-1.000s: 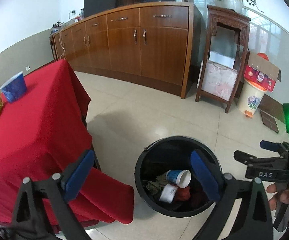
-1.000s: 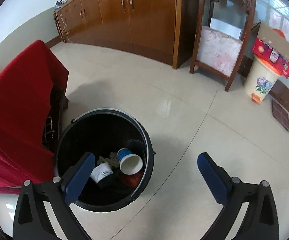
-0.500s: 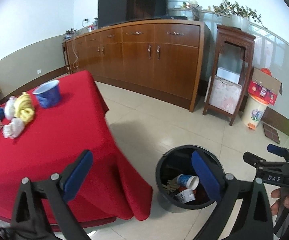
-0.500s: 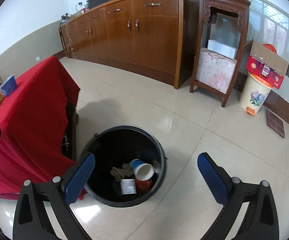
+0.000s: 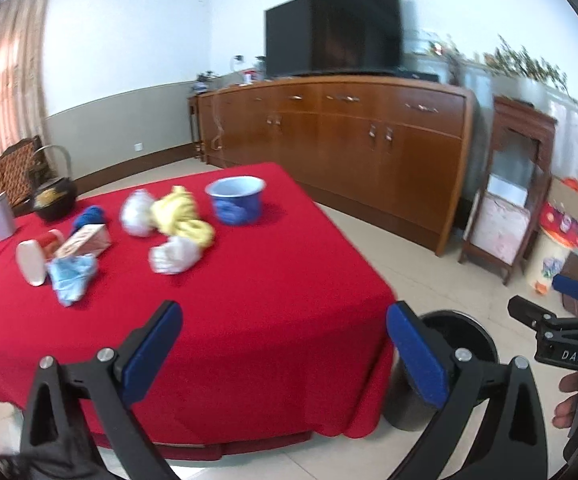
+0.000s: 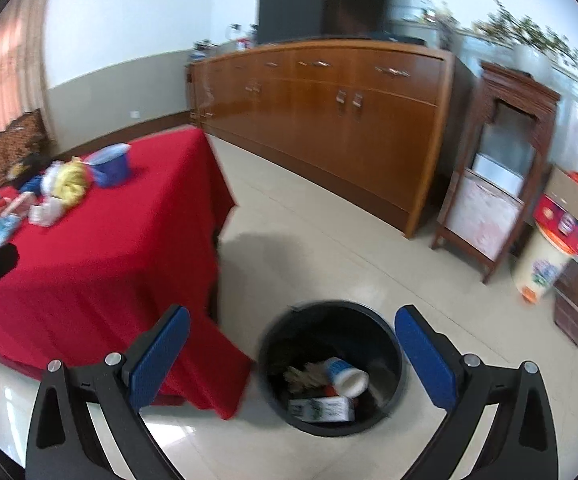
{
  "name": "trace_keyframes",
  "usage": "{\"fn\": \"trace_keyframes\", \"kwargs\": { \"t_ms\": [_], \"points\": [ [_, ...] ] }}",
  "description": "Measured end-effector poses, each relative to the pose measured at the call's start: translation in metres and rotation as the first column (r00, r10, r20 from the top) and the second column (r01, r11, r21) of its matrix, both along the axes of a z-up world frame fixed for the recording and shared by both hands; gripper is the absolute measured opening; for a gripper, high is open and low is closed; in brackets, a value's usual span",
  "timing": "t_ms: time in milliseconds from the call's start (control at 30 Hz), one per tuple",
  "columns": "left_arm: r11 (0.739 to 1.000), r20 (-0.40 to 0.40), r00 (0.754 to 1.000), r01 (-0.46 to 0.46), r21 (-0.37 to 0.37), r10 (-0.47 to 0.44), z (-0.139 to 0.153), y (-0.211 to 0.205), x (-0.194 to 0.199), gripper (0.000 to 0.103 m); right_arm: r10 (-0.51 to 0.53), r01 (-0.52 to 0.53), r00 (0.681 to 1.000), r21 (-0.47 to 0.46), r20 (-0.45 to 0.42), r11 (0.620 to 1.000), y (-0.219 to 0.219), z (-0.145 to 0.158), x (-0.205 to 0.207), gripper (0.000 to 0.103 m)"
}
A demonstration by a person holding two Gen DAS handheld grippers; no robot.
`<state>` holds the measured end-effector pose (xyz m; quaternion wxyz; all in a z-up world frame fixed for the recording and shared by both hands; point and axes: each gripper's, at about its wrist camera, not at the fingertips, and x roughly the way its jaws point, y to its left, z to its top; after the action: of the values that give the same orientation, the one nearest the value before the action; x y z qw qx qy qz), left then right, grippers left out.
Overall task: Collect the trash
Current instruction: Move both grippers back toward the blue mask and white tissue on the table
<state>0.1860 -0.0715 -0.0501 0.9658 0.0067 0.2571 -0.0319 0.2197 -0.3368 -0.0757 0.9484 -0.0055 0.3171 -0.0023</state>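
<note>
two grippers (both agape, empty): left gripper (image 5: 285,348), right gripper (image 6: 292,354); one bin (image 6: 389,334)

Bright daylight, perhaps from the left; motion blur, fisheye-warped edges.

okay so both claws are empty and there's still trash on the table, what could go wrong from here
The crumpled trash lies tight among a yellow cloth, a blue bowl and a carton; the open left claw might grab keepers too. The loose red tablecloth could snag and drag. The bin sits on the floor beside the table, so a drop could miss.
</note>
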Motion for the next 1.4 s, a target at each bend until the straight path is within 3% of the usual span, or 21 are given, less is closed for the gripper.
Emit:
{"fn": "trace_keyframes", "kwargs": {
  "t_ms": [200, 467, 800, 1067, 1400],
  "points": [
    [0.996, 0.024, 0.996, -0.084, -0.030, 0.085, 0.004, 0.059, -0.012, 0.102, 0.116, -0.117, 0.993, 0.019, 0.013, 0.993, 0.066, 0.015, 0.006, 0.103],
    [0.974, 0.022, 0.974, -0.225, 0.003, 0.225, -0.002, 0.144, -0.004, 0.102, 0.255, -0.255, 0.967, 0.011, -0.024, 0.967, 0.165, 0.024, 0.026, 0.103],
    [0.951, -0.038, 0.951, -0.308, -0.031, 0.307, -0.020, 0.226, 0.031, 0.088, 0.374, -0.374, 0.927, -0.013, -0.036, 0.927, 0.259, 0.014, 0.071, 0.103],
    [0.953, -0.092, 0.952, -0.298, -0.045, 0.293, -0.035, 0.243, 0.068, 0.084, 0.417, -0.419, 0.906, -0.019, -0.073, 0.908, 0.312, -0.006, 0.120, 0.096],
    [0.961, -0.149, 0.953, -0.273, -0.050, 0.263, -0.051, 0.240, 0.101, 0.081, 0.410, -0.411, 0.902, 0.026, -0.137, 0.911, 0.323, -0.025, 0.166, 0.082]
  ]
}}
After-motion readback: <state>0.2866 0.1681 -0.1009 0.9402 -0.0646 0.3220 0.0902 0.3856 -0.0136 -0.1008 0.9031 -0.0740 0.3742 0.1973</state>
